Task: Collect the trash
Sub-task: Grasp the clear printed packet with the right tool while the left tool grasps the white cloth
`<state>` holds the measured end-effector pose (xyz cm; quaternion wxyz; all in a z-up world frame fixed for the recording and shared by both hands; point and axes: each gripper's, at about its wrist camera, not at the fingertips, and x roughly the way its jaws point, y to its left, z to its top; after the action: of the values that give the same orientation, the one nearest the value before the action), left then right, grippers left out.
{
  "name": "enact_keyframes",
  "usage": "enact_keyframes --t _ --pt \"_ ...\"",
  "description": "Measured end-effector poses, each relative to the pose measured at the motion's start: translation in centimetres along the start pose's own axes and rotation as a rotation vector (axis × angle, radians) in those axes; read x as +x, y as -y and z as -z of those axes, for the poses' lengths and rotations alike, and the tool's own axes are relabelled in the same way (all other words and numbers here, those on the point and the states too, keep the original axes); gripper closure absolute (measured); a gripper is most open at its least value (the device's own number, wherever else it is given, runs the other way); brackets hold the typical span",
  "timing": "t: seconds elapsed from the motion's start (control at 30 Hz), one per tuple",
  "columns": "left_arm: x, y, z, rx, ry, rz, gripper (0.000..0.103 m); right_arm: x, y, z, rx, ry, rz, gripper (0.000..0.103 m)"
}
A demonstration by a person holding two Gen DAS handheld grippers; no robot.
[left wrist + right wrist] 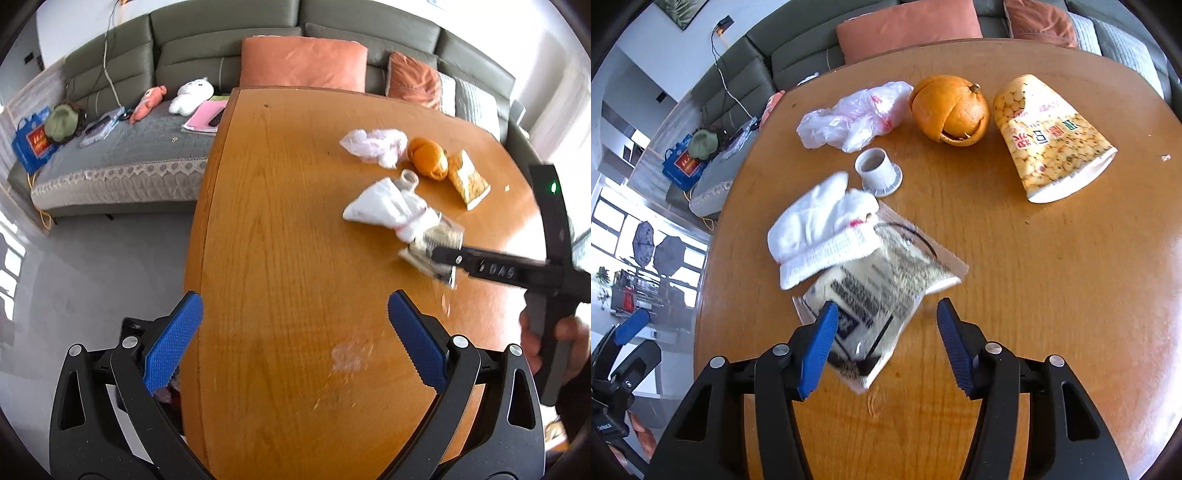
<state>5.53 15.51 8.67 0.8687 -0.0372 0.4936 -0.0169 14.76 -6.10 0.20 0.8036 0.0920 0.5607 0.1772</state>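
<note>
A clear plastic packet with a printed label lies on the wooden table, partly under a white knitted cloth. My right gripper hangs over the packet's near end with its blue pads apart; the left pad is at the packet's edge and the right pad is clear of it. Beyond lie a small white cap, a crumpled plastic bag, an orange peel and a squashed yellow paper cup. My left gripper is open above bare table, with nothing between its pads.
A grey-green sofa with orange cushions, plush toys and papers runs behind the table. Grey floor lies off the table's left edge. A white smear marks the wood near my left gripper. A person's hand holds the right gripper.
</note>
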Motion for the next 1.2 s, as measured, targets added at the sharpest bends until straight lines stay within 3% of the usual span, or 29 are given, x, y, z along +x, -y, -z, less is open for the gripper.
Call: enact_keyframes --t 0.07,0.17,0.47,0.63,0.9,0.93,1.0,1.03,1.13,1.2 --pt "0.5 0.1 -1.0 -0.035 -0.005 0.015 0.006 0.2 0.1 -0.4 0.001 -0.003 -0.014 0.066" --pt "1.4 1.0 -2.5 -0.059 -0.015 0.053 0.006 -0.5 0.4 -0.7 -0.002 0.013 -0.051 0.084" --pt "5.0 6.4 -5.8 0.012 -0.047 -0.012 0.006 -4.7 3.1 0.6 -0.073 0.092 0.077 0.088" --pt "7.5 8.2 -7.1 0.021 -0.088 -0.016 0.006 -5.7 6.3 0.6 -0.030 0.089 0.075 0.088" --pt "11.9 10.4 -7.6 0.063 -0.154 -0.070 0.007 -5.6 7.4 0.1 -0.006 0.083 0.043 0.088" --pt "12.4 10.4 -7.5 0.060 -0.161 -0.074 0.011 -5.6 7.4 0.1 -0.006 0.084 0.038 0.088" --pt "13.3 10.3 -7.2 0.047 -0.182 -0.079 0.037 -5.5 7.4 0.0 0.001 0.085 0.031 0.088" --pt "13.3 10.2 -7.2 0.040 -0.169 -0.078 0.038 -5.4 7.5 -0.1 0.003 0.085 0.028 0.088" --pt "13.1 10.1 -7.1 0.037 -0.136 -0.083 0.053 -5.4 7.7 0.0 0.011 0.088 0.024 0.088" --pt "12.8 9.8 -7.0 0.025 -0.120 -0.077 0.078 -5.6 7.5 0.1 0.007 0.092 0.029 0.088"
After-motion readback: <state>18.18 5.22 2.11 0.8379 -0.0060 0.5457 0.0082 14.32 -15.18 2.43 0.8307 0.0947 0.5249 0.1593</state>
